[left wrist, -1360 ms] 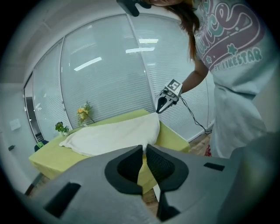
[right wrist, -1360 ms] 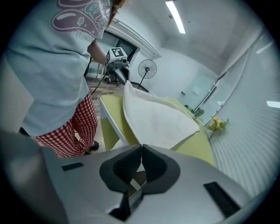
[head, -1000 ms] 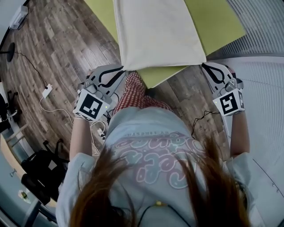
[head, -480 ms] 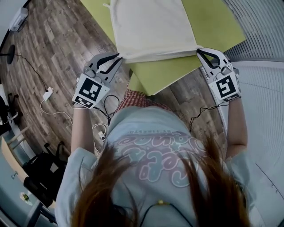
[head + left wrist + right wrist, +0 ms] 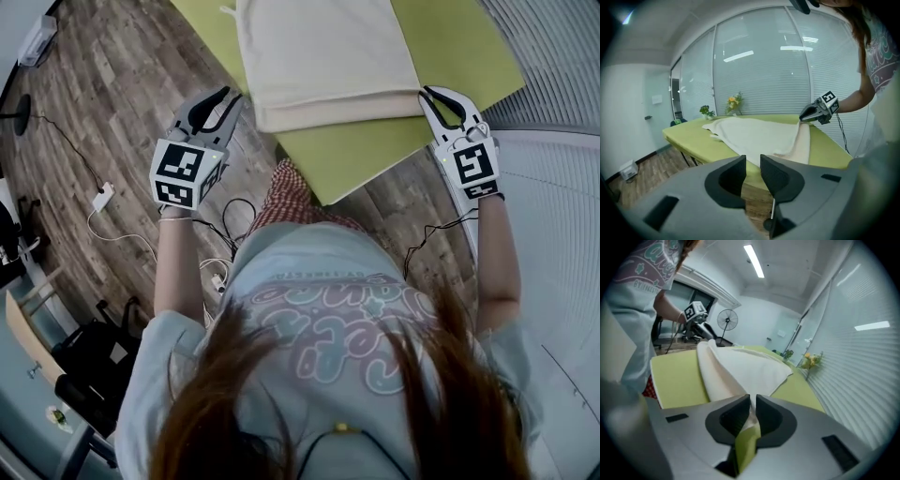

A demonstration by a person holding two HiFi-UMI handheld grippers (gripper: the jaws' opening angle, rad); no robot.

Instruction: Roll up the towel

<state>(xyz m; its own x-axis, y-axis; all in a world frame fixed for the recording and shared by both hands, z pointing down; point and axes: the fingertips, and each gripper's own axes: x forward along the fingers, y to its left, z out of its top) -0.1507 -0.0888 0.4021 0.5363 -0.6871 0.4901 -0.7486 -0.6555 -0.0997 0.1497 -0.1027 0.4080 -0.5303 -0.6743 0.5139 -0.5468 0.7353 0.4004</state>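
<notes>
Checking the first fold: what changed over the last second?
The left tool and right tool carried the near edge of the towel forward, folding it over. The left tool then swung left off the towel; its jaws have just been opening, empty. The right tool's jaws have just been opening, towel corner between them. The table stayed put.

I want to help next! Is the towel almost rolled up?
Not nearly. Done: the towel has its near edge folded over once. In hand: both pairs of jaws have just been opening; the left gripper is empty beside the towel, the right gripper has its corner between loosened jaws. Left: most of the towel lies flat.
</notes>
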